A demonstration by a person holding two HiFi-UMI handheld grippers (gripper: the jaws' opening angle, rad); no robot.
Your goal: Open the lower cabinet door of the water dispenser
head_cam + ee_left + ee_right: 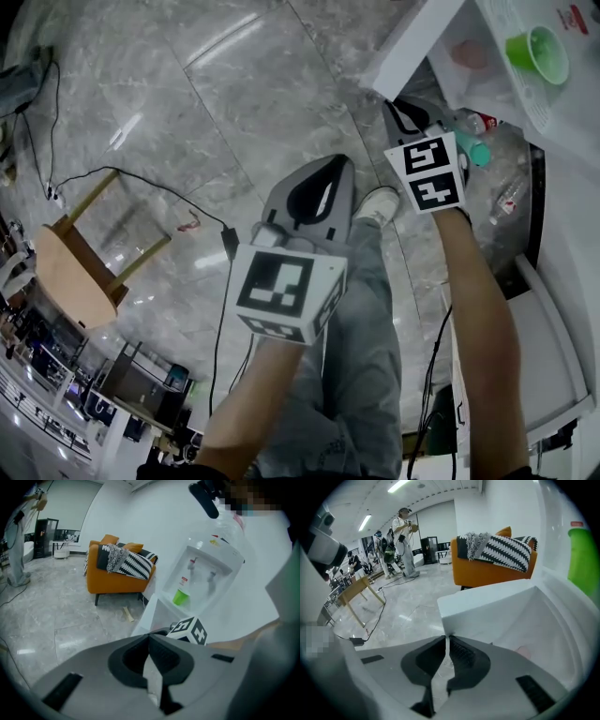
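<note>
The white water dispenser (206,573) stands at the right, with a green cup (541,52) under its taps. Its lower cabinet door (417,42) stands swung out, and bottles (506,192) show inside the cabinet. My right gripper (394,101) is at the door's outer corner. In the right gripper view the jaws (447,638) are shut on the edge of the door (497,606). My left gripper (336,161) hangs shut and empty over the floor, left of the door; in the left gripper view (150,635) nothing lies between its jaws.
The person's leg and white shoe (375,206) stand just below the door. A black cable (141,183) runs across the grey marble floor. A wooden table (70,277) is at the left. An orange sofa (117,571) stands beyond the dispenser. People (405,541) stand far off.
</note>
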